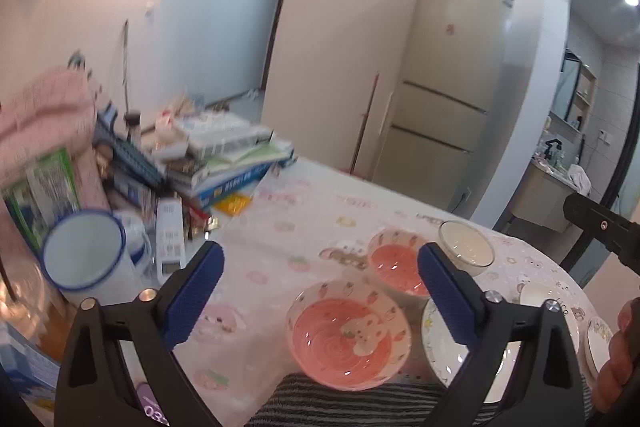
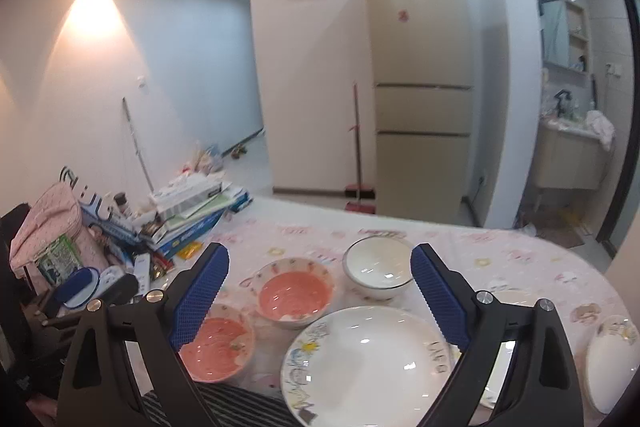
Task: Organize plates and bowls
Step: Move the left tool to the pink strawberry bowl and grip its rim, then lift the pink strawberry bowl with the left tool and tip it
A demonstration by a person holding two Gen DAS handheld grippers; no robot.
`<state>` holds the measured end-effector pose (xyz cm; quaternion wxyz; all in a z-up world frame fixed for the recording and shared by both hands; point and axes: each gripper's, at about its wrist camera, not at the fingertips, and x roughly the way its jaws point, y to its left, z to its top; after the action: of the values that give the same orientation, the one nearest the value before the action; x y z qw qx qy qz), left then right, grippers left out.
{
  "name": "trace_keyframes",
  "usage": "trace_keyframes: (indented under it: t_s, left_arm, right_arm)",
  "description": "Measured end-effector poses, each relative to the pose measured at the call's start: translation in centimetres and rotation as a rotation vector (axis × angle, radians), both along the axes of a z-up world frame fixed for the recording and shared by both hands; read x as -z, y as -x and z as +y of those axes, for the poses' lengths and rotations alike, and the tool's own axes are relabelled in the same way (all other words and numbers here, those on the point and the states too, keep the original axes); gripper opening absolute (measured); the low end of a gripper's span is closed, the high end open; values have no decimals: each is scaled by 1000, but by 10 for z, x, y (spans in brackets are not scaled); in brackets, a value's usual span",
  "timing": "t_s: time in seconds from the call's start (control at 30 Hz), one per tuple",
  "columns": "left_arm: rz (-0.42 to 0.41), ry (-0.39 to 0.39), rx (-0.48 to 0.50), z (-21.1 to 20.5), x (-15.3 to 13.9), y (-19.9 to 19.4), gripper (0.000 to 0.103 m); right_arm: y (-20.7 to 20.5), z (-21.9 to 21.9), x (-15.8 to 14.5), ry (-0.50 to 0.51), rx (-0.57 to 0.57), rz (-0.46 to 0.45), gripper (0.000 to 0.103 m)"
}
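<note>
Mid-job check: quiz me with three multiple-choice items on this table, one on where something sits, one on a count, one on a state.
1. Where is the white bowl relative to the large white plate?
A. Stacked on it
B. Beyond it, on the tablecloth
C. Under it

2. How many pink-lined bowls are on the table?
A. One
B. Two
C. Four

3. What is the right gripper doing?
A. Open, holding nothing
B. Clamped on the plate
C. Gripping a bowl

Answers: B, the bowl stands apart, farther from the camera; B, a near pink bowl and a far pink bowl; A, its blue pads stand wide with nothing between.
</note>
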<state>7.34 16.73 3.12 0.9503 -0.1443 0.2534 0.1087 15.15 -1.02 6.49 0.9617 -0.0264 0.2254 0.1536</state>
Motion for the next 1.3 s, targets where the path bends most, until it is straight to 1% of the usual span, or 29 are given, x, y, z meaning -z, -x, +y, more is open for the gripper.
trace_keyframes:
  t_s: [0.03,0.07,0.1,0.13,0.17,0.23,0.27,0.3,0.33,0.37,0.4,0.47,0.5,0.6,0.67,0.7,0.73,0.77,0.8,0.87,0.97,1.03,1.1,1.17,1.27,1.3]
  left_arm:
    - [20,27,-8,7,11,-3,88]
    - [40,46,-11,10,19,-5,81]
    - [53,71,-10,14,28,-7,77]
    - [66,92,-6,15,35,-9,77]
    - [81,102,-4,16,43,-11,77]
    - [110,111,1,18,58,-17,73]
    - [133,126,2,18,64,-20,64]
    - [165,157,9,19,72,-24,48]
    - [190,184,17,21,79,-26,40]
    - [225,217,27,22,87,-30,29]
    - [253,239,34,23,94,-33,28]
    - [270,269,56,23,105,-36,28]
    - [271,270,62,21,106,-35,28]
    - [261,253,68,17,105,-34,28]
    - [281,247,78,15,110,-38,28]
    - [300,253,85,14,114,-40,28]
    - [312,263,87,16,118,-44,28]
    - [326,271,87,17,121,-46,28]
    - [333,275,84,19,123,-47,28]
    - [334,284,83,19,125,-47,28]
    - [328,290,85,20,126,-47,28]
    - [329,304,90,22,127,-47,28]
    - [338,313,91,22,129,-48,28]
    - [352,320,103,21,131,-50,28]
    - [360,305,113,19,131,-51,28]
    - [363,301,116,17,131,-52,29]
  right_arm:
    - [-9,7,7,10,-7,29,91]
    - [-18,16,15,20,-25,69,83]
    - [-19,19,23,24,-42,95,79]
    - [-26,24,32,30,-68,141,73]
    - [-34,29,41,31,-88,190,73]
    - [-50,38,65,20,-125,294,72]
    - [-53,42,73,19,-133,318,71]
    - [-61,46,87,23,-147,361,68]
    - [-63,48,95,26,-154,378,61]
    - [-66,51,104,33,-164,402,56]
    - [-69,55,115,49,-175,418,54]
    - [-69,60,127,85,-179,413,53]
    - [-68,61,130,98,-185,412,53]
    - [-66,68,142,124,-225,429,48]
    - [-66,76,152,129,-243,457,46]
    - [-66,77,154,131,-248,464,43]
    - [-66,79,159,134,-253,470,33]
    - [-66,80,163,142,-251,475,30]
    - [-67,81,168,149,-245,478,30]
    - [-67,83,174,144,-255,486,26]
    - [-65,87,178,136,-285,491,23]
    - [-63,88,180,144,-281,484,23]
    - [-63,86,183,120,-271,496,23]
    - [-62,85,186,103,-283,499,23]
    - [-60,83,188,90,-287,482,23]
    - [-61,82,189,83,-289,488,23]
